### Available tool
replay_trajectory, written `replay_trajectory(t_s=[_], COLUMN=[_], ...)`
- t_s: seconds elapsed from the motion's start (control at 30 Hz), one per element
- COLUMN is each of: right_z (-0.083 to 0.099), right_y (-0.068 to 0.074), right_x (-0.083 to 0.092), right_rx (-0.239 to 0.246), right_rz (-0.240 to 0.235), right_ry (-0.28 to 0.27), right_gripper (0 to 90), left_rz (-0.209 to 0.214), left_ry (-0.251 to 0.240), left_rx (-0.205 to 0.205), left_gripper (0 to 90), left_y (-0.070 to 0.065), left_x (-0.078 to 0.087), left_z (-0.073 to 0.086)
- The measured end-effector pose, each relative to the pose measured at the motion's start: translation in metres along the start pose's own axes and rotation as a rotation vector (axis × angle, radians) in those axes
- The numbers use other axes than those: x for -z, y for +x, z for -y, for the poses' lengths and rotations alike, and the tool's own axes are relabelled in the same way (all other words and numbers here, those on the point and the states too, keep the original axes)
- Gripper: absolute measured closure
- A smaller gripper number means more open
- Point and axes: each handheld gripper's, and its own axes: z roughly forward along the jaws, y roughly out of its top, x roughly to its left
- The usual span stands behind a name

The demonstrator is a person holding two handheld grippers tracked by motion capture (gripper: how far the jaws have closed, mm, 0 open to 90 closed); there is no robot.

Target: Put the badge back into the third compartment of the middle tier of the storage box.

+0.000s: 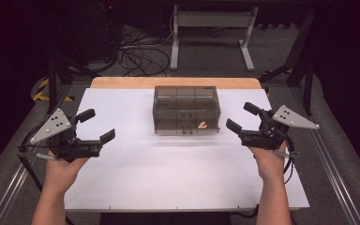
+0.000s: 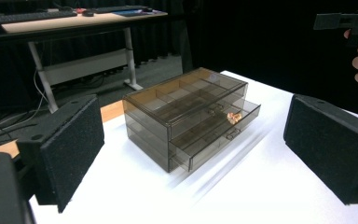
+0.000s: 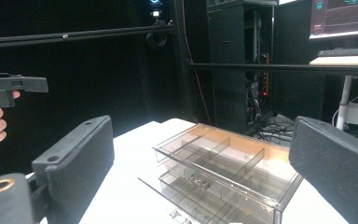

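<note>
1. While both hands hover over the white table (image 1: 136, 178), a smoky clear drawer box (image 1: 186, 110) sits toward the far middle of it, between the two grippers and well apart from each.
2. Seen from above, the left gripper (image 1: 96, 125) is held at the left side of the table, its jaws spread wide with nothing between them.
3. Its own camera bears this out: the two black padded jaws stand far apart at the picture's edges, and the drawer box (image 2: 186, 116) shows in the gap, farther off on the table.
4. From above, the right gripper (image 1: 243, 117) is held at the right side of the table, its jaws also spread wide and holding nothing.
5. Looking along the right gripper's jaws, the pads frame the drawer box (image 3: 223, 179) from its other side; no pad touches it.
6. The box has drawers stacked one above another, and its top is split into compartments.
7. One lower drawer (image 2: 219, 133) is pulled partway out toward the person.
8. A small orange-and-white thing (image 2: 234, 117) lies in that open drawer near its right front corner; what it is cannot be told.
9. Each gripper camera also catches the other hand far off at the edge of its picture.
10. A desk (image 2: 81, 21) with a keyboard stands beyond the table.
</note>
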Motion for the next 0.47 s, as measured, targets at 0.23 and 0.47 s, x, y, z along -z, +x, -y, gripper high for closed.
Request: replay_trajectory(t_s=[0.23, 0.47], right_z=[-0.0005, 0.0008], right_y=[-0.0020, -0.0008], right_x=[0.0020, -0.0006], right_rx=[-0.004, 0.008], right_rz=[-0.001, -0.001], right_ry=[0.001, 0.024], right_gripper=[6.6, 6.3], left_rz=[-0.005, -0.004], left_ry=[-0.008, -0.003], left_rx=[0.002, 0.002], left_gripper=[5.8, 5.8], left_y=[0.0007, 0.0007], left_x=[0.0022, 0.0010], left_z=[-0.0010, -0.0004])
